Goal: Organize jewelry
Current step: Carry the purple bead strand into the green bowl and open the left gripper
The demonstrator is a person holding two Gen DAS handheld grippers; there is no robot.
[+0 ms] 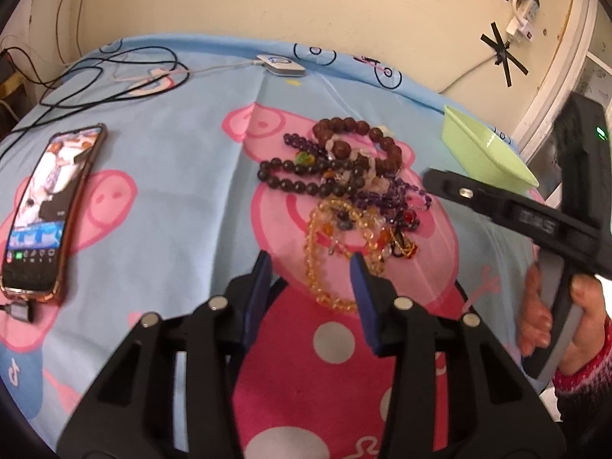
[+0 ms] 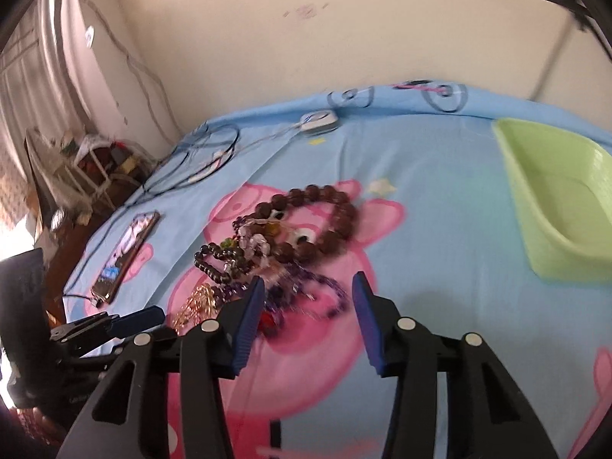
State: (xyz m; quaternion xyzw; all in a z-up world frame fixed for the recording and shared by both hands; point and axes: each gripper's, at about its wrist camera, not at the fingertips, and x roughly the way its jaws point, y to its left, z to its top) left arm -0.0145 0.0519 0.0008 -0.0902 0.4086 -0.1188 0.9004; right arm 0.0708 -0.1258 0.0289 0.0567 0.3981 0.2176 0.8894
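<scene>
**A:** Jewelry [image 1: 344,187] sits in one tangled heap on the blue cartoon-pig bedsheet [image 1: 172,176], out in front of both your tools. Your left gripper [image 1: 311,279] has its blue fingers [image 1: 264,279] spread wide, gripping nothing; the loop of the amber bead strand [image 1: 325,264] lies on the sheet in the gap between them, but I cannot tell whether either finger touches it.

**B:** And your right gripper [image 2: 308,298]?

**A:** Also spread wide, also holding nothing. Its fingers [image 2: 252,313] straddle the near edge of the heap, over the purple bead strand [image 2: 317,287]; the picture is blurred there, so I cannot tell if they touch it.

**B:** What does each view give you that the other lacks?

**A:** Your left camera shows the beads sharply: big brown beads [image 1: 359,134] at the far side, dark ones [image 1: 298,179] in the middle, amber nearest. It also catches your right hand [image 1: 550,325] wrapped round the tool's handle, and the phone [image 1: 49,210] lying face up with its screen lit, well left of the heap. Your right camera shows the green tray [image 2: 554,206] far more fully, standing apart to the right of the heap. It also shows your left gripper [image 2: 137,321] coming in low from the left, near the amber strand.
</scene>
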